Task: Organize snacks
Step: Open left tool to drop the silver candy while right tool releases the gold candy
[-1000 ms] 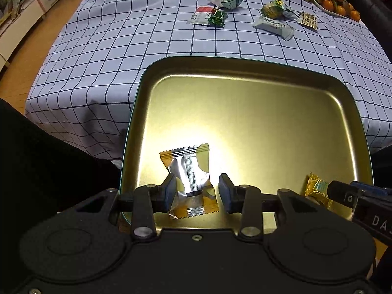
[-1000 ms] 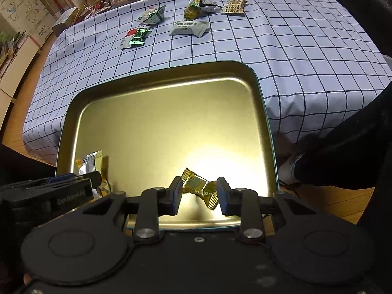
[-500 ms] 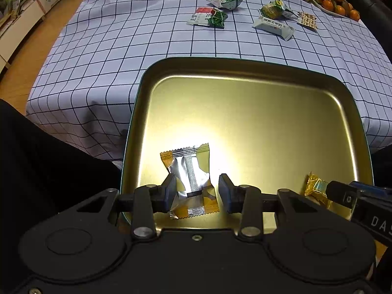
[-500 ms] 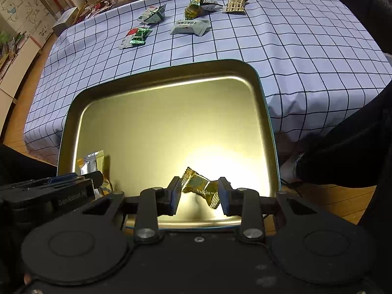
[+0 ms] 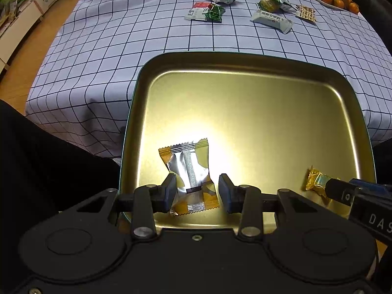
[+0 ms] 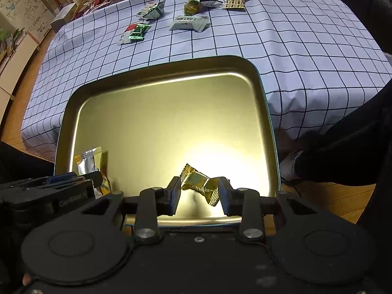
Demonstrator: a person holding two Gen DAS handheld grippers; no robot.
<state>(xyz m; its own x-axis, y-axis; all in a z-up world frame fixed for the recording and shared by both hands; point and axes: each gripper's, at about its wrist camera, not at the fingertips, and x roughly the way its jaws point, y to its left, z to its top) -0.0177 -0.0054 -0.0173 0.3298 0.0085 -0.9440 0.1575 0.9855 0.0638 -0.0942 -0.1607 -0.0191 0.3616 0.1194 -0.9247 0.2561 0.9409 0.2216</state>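
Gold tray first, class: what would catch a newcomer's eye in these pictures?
The shiny gold tray fills the foreground, glaring with reflected light. Two snacks lie in it: a silver-orange packet between the left tool's fingers, a gold candy between the right tool's. More snacks sit beyond on the checked cloth.

Low in the frame, the right gripper (image 6: 199, 194) stands parted around a gold candy (image 6: 199, 186) lying near the bottom edge of the gold tray (image 6: 159, 73). At lower left, a silver-orange packet (image 6: 91, 163) shows behind the left gripper (image 6: 61, 191). Loose snacks (image 6: 188, 23) dot the checked tablecloth (image 6: 294, 36) at top.
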